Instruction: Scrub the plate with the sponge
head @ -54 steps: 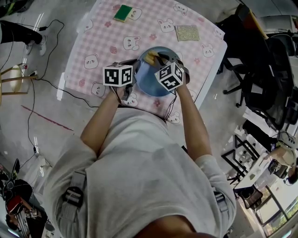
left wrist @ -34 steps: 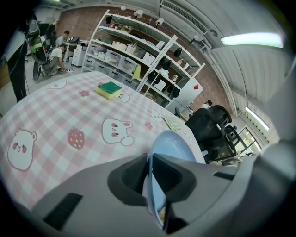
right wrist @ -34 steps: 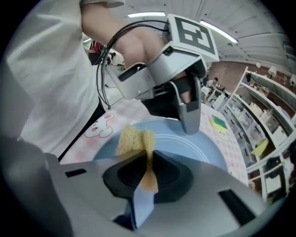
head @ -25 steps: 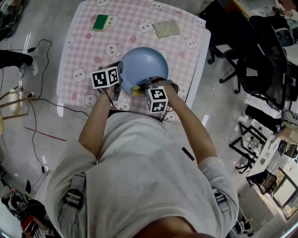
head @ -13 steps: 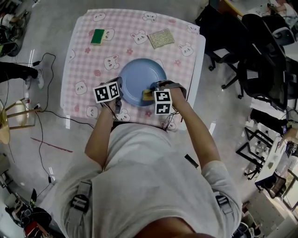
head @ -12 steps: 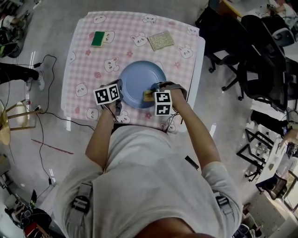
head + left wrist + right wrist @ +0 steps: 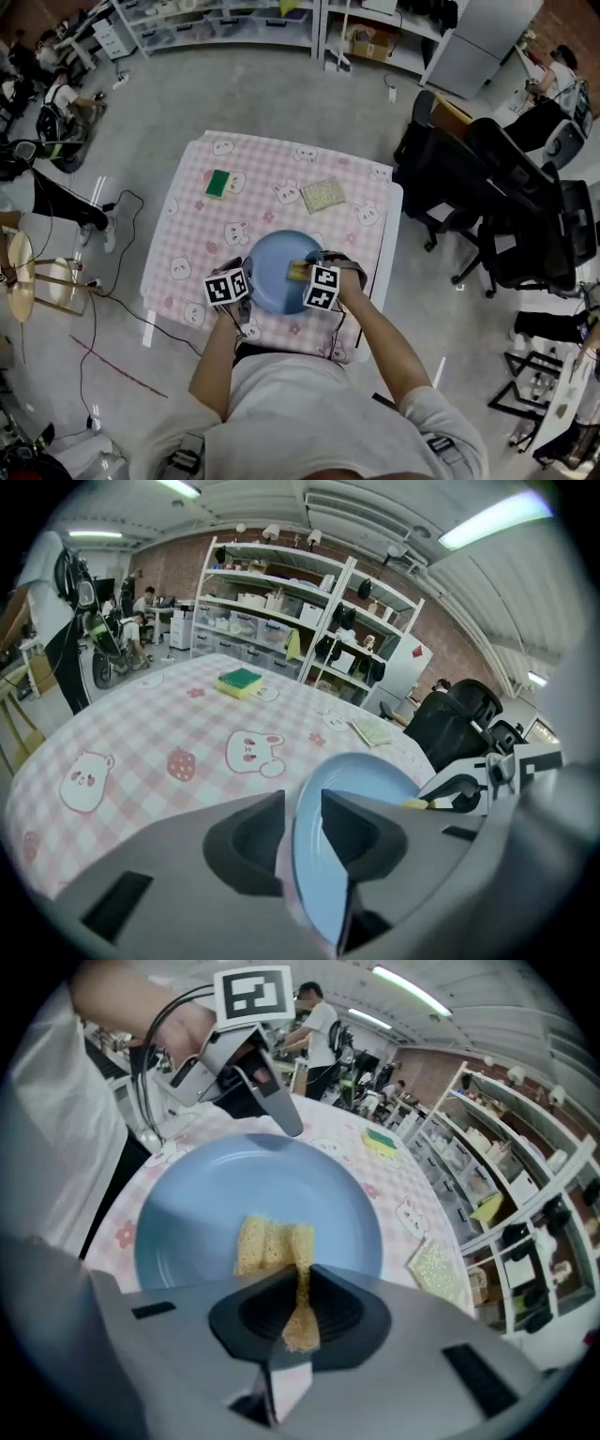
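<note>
1. Gripping the blue plate [image 7: 370, 794] by its rim with the left gripper [image 7: 305, 829], jaws closed onto it, at lower middle of frame.
2. Pinching the yellow sponge [image 7: 272, 1244] in the right gripper [image 7: 298, 1321] — flat against the plate's face.

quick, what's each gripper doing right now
left gripper: shut on the rim of the round blue plate
right gripper: shut on the yellow sponge

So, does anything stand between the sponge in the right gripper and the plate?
Nothing visible does. The yellow sponge, clamped in the right gripper, lies on the blue plate, whose rim the left gripper holds.
</note>
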A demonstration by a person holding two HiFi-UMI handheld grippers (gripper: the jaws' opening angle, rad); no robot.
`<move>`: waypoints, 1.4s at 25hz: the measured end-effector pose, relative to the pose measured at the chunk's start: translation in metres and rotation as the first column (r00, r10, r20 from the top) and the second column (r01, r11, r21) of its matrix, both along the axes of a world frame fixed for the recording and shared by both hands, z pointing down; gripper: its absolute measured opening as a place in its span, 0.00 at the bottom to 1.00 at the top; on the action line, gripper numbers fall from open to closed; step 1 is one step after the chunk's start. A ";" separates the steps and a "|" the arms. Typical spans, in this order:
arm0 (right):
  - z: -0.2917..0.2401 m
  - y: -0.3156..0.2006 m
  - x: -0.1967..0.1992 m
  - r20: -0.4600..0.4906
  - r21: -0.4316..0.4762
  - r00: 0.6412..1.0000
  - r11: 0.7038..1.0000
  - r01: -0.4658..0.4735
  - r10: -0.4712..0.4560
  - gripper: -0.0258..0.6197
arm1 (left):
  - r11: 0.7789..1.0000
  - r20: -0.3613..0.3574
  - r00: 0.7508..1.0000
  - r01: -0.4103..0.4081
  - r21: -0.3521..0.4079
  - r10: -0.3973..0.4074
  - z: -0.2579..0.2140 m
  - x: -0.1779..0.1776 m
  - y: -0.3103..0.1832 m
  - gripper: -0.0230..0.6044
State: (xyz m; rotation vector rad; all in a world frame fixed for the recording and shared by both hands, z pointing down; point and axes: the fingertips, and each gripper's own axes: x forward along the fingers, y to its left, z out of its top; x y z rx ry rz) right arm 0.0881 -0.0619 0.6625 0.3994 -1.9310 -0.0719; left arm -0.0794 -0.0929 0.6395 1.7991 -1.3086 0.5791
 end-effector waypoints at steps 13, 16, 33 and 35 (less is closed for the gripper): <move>-0.102 -0.013 0.020 0.557 -0.126 0.644 0.820 -0.558 0.525 0.11 | 0.958 0.008 0.991 -0.133 0.252 0.136 -0.090 0.034 0.021 0.06; -0.113 -0.002 0.026 0.584 -0.119 0.568 0.753 -0.648 0.581 0.11 | 0.942 -0.013 0.976 -0.205 0.266 0.216 -0.093 0.044 0.038 0.06; -0.146 0.099 -0.032 0.638 0.016 0.471 0.600 -0.800 0.610 0.11 | 0.860 -0.056 0.921 -0.336 0.384 0.385 -0.127 0.006 0.126 0.06; -0.151 0.102 -0.035 0.647 0.015 0.474 0.611 -0.791 0.598 0.11 | 0.861 -0.073 0.921 -0.327 0.389 0.383 -0.130 0.008 0.126 0.06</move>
